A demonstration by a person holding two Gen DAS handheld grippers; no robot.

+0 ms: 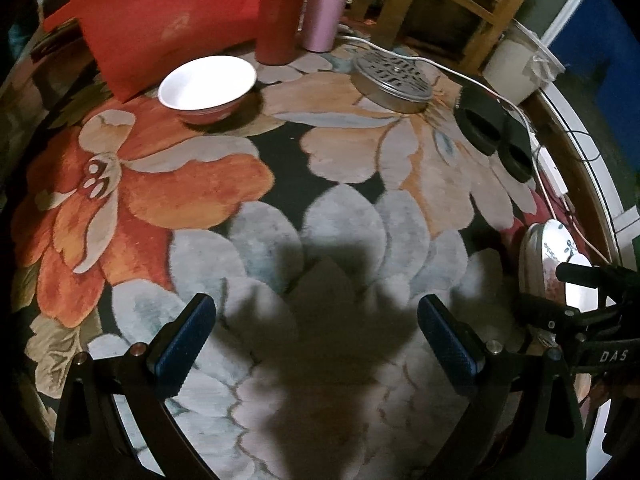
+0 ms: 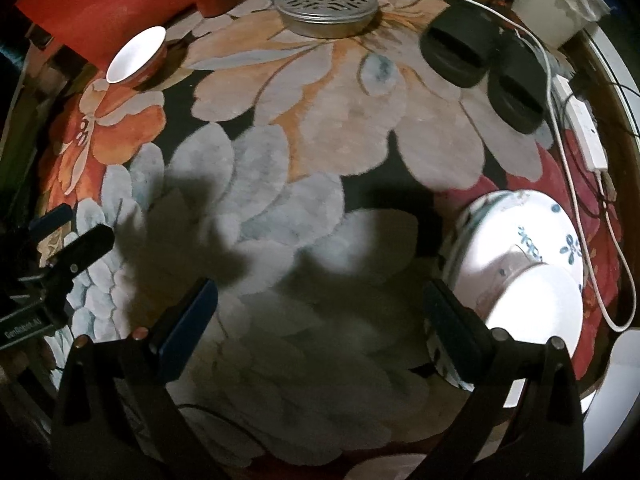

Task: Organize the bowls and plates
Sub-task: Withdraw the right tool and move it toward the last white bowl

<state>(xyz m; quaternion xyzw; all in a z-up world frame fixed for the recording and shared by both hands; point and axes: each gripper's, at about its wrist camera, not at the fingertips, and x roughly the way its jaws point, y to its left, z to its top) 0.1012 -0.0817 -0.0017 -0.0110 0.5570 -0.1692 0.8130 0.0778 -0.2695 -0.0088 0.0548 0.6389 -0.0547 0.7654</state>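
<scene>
Left gripper (image 1: 316, 340): jaws apart, empty | right gripper (image 2: 320, 316): jaws apart, empty | one white bowl (image 1: 207, 83) at floral rug's (image 1: 340, 208) far-left edge | one stack of patterned dishes (image 2: 516, 264) at right edge | two black discs (image 2: 480, 68)

"DAS" on the right hand-held gripper (image 1: 580, 276); "GenRobot.AI" on the left hand-held gripper (image 2: 72, 228)

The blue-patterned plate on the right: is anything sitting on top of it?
Yes. A smaller plain white dish lies on the patterned plate, covering its near part. Glare washes out detail, and whether more dishes are stacked beneath cannot be seen.
</scene>
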